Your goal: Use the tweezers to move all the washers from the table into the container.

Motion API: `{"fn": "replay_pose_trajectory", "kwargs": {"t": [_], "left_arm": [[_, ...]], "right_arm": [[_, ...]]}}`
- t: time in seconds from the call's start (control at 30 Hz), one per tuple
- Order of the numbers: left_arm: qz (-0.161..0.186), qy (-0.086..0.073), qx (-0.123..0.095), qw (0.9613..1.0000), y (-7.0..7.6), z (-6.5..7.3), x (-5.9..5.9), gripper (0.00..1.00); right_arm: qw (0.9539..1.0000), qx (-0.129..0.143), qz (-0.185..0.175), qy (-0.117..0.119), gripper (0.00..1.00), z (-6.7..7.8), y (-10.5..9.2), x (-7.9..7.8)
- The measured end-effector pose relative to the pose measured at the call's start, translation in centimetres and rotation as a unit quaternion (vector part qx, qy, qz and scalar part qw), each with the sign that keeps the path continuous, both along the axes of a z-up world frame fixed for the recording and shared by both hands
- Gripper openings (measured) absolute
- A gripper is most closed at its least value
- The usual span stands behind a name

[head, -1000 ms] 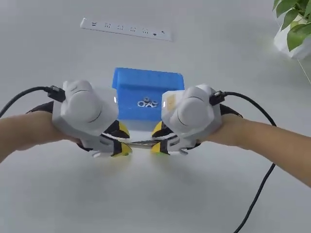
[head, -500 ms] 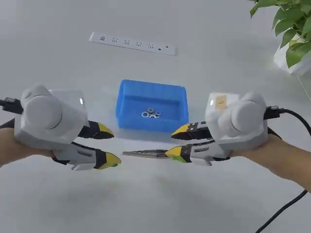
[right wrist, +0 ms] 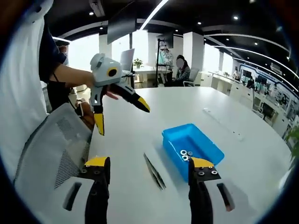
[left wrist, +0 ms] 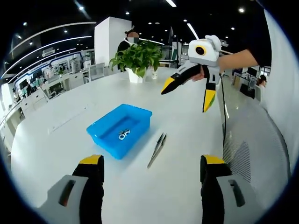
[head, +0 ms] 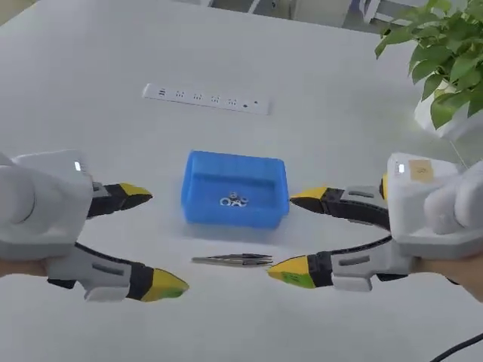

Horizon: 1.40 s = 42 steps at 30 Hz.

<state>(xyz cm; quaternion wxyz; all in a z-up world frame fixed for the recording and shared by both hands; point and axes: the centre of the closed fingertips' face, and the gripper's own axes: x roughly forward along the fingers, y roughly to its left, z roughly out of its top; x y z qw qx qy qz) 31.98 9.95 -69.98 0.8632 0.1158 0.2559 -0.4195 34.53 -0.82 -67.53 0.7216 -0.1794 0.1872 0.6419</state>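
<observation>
Tweezers (right wrist: 154, 171) beside blue container (right wrist: 200, 138) of washers (right wrist: 185, 154)

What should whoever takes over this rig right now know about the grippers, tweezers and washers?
Left gripper: open, empty.
Right gripper: open, empty.
Tweezers: lying on the table in front of the blue container, between the grippers.
Washers: clustered inside the container.
Done, apparently: the moving.
Left: check the table for strays.

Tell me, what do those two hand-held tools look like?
The left gripper and right gripper each have a bulky, rounded pale-grey body and two black jaws with yellow tips. A small light glows on each; the right one bears a yellowish label. A black cable trails from it.
</observation>
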Motion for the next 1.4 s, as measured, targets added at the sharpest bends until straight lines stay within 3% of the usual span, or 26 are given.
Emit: {"fn": "replay_pose_trajectory", "kwargs": {"t": [0.03, 0.13, 0.23, 0.37, 0.43, 0.63, 0.87, 1.1, 1.3, 1.4], "left_arm": [[-0.003, -0.005, 0.003, 1.0000, -0.1, 0.2, -0.1, 0.99], [-0.010, -0.019, 0.009, 0.9997, -0.3, 1.3, -0.6, 0.98], [-0.006, -0.027, 0.006, 0.9996, -0.3, 2.2, -0.7, 0.99], [0.000, -0.051, 0.008, 0.9987, 0.0, 3.5, -0.9, 0.99], [0.001, -0.044, 0.019, 0.9988, 0.4, 3.6, -1.2, 0.99], [0.004, -0.056, 0.026, 0.9981, 1.2, 4.5, -1.6, 0.99], [0.005, -0.074, 0.037, 0.9966, 1.3, 5.1, -1.5, 0.99], [0.004, -0.086, 0.046, 0.9952, 1.4, 5.3, -1.5, 1.00], [0.005, -0.087, 0.042, 0.9953, 1.5, 5.4, -1.7, 1.00], [0.004, -0.086, 0.052, 0.9949, 1.8, 5.3, -1.6, 1.00]], "right_arm": [[1.0000, 0.005, -0.002, -0.004, 0.73, 0.3, -0.1, -0.1], [0.9995, 0.004, -0.016, -0.028, 0.81, 1.2, -0.7, 0.1], [0.9991, 0.008, -0.027, -0.032, 0.82, 1.9, -1.3, 0.1], [0.9983, 0.015, -0.042, -0.038, 0.87, 2.5, -2.3, 0.0], [0.9980, 0.013, -0.047, -0.041, 0.90, 2.4, -2.7, -0.1], [0.9977, -0.003, -0.049, -0.045, 1.00, 1.6, -3.7, -0.9], [0.9978, -0.014, -0.046, -0.044, 1.00, 1.3, -4.2, -1.4], [0.9977, -0.010, -0.052, -0.042, 1.00, 1.6, -4.2, -0.9], [0.9978, -0.008, -0.047, -0.045, 1.00, 1.9, -3.7, -1.1], [0.9980, -0.008, -0.046, -0.043, 1.00, 2.0, -3.6, -1.1]]}}
